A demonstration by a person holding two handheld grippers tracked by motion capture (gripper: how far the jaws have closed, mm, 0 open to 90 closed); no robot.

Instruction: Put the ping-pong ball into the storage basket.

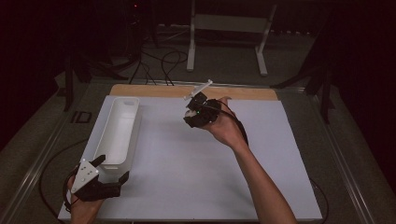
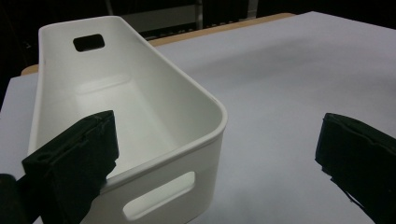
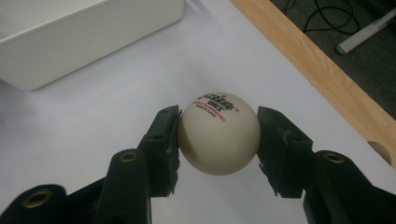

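The right gripper, raised near the table's far middle on an outstretched forearm, has its black jaws clamped. The left gripper sits low at the near left corner, jaws spread wide.

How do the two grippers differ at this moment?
The right gripper is shut on a white ball, lifted above the table; the left gripper is open and holds nothing. The left one straddles the near corner of the white bin; the right one is apart from the bin. Both have black jaws.
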